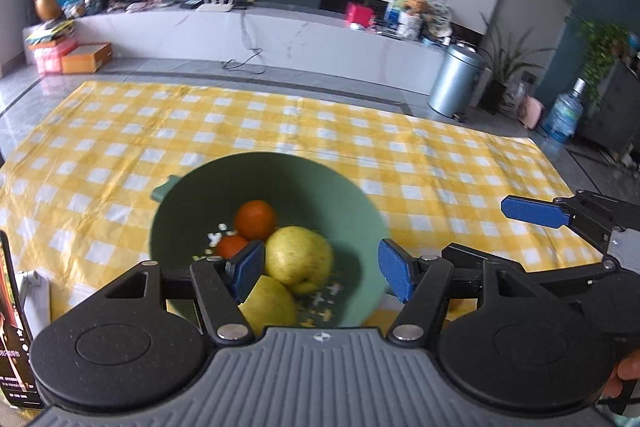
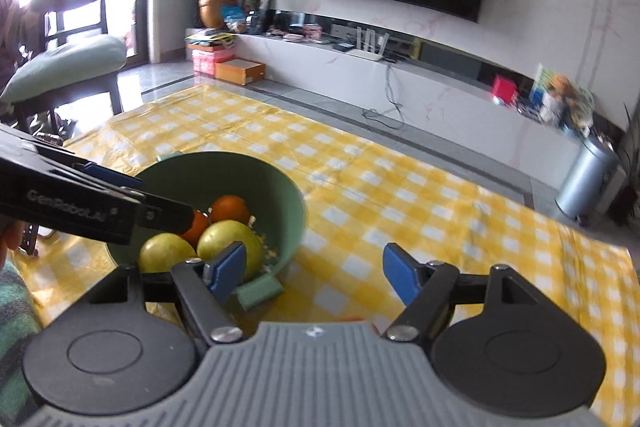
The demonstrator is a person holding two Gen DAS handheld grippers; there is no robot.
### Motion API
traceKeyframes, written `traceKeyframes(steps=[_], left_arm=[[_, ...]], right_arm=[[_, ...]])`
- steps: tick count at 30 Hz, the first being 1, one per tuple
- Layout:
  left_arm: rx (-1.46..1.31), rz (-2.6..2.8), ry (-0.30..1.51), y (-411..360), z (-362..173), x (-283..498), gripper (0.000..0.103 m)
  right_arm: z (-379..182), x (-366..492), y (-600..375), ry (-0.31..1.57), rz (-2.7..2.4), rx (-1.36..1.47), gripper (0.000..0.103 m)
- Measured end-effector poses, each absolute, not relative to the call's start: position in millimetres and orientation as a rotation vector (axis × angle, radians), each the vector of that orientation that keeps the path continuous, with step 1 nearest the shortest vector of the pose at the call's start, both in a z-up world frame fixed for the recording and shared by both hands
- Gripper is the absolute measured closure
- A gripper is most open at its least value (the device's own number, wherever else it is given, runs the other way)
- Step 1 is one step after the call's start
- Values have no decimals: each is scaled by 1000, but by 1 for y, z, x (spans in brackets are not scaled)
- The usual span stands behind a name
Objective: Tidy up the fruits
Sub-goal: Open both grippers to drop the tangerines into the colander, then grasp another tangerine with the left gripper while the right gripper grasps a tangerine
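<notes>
A green bowl [image 1: 288,183] stands on the yellow checked cloth. It holds two oranges [image 1: 255,219] [image 1: 231,247] and two yellow-green apples [image 1: 298,259] [image 1: 268,303]. My left gripper [image 1: 322,267] hovers over the bowl's near side, open, with nothing between its blue pads. The right wrist view shows the same bowl [image 2: 260,175], an orange [image 2: 230,209] and an apple [image 2: 224,241], with the left gripper [image 2: 136,193] reaching in from the left. My right gripper [image 2: 314,273] is open and empty over the cloth, just right of the bowl. One of its pads [image 1: 532,211] shows in the left wrist view.
The checked cloth [image 1: 400,155] spreads far and right of the bowl. A phone [image 1: 16,327] stands at the near left. A chair with a cushion [image 2: 68,63] is at the far left. A metal bin [image 1: 456,79] and a water bottle [image 1: 564,115] stand beyond the cloth.
</notes>
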State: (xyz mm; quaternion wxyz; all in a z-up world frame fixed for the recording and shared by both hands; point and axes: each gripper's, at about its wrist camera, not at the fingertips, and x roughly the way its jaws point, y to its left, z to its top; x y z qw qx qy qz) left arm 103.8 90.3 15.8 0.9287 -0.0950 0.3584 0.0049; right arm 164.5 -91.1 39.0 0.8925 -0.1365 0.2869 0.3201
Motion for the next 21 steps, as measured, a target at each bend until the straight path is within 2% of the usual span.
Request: traceKeyframes(steps=[11, 17, 21], left_arm=[[-156, -180, 720, 30, 14, 92, 27], [-142, -220, 729, 5, -1, 97, 27], [-123, -222, 731, -3, -11, 98, 27]], right_arm=[[24, 134, -189, 656, 500, -242, 25], [6, 141, -233, 787, 369, -37, 25], [0, 141, -241, 797, 337, 26, 25]])
